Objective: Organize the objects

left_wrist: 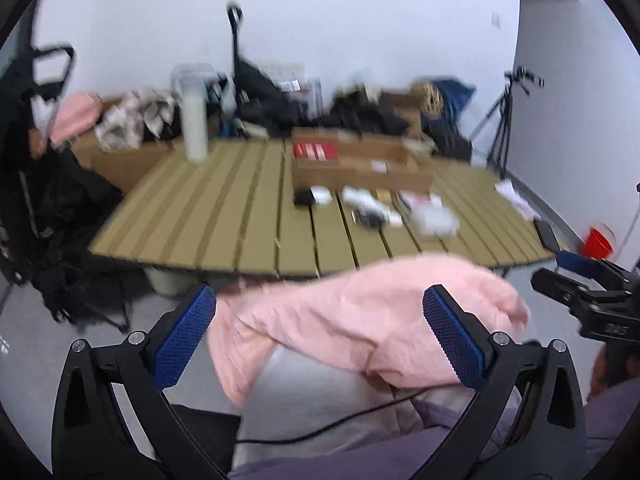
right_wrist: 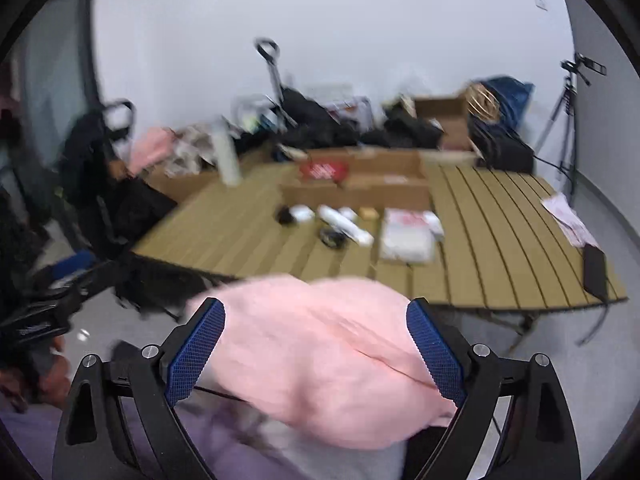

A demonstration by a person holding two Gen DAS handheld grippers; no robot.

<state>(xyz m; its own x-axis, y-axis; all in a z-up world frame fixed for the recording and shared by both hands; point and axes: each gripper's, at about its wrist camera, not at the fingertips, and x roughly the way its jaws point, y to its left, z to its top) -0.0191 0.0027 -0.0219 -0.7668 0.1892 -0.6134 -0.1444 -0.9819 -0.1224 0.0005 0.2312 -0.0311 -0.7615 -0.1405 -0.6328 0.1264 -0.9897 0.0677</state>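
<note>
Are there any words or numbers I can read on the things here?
None can be read; both views are blurred.
Red pack in the cardboard box: white marks, too blurred.
White packet on the slatted table: red print, too blurred.
Papers at the table's edge: too blurred.

A soft pink fabric garment (left_wrist: 360, 320) is bunched and creased, suspended off the floor below the near edge of a slatted tan table (left_wrist: 224, 208). It spans the gap between both sets of blue-padded fingers in each wrist view (right_wrist: 320, 360). One end hangs down loosely at the left. Motion blur prevents confirming whether the pads actually press the fabric.
</note>
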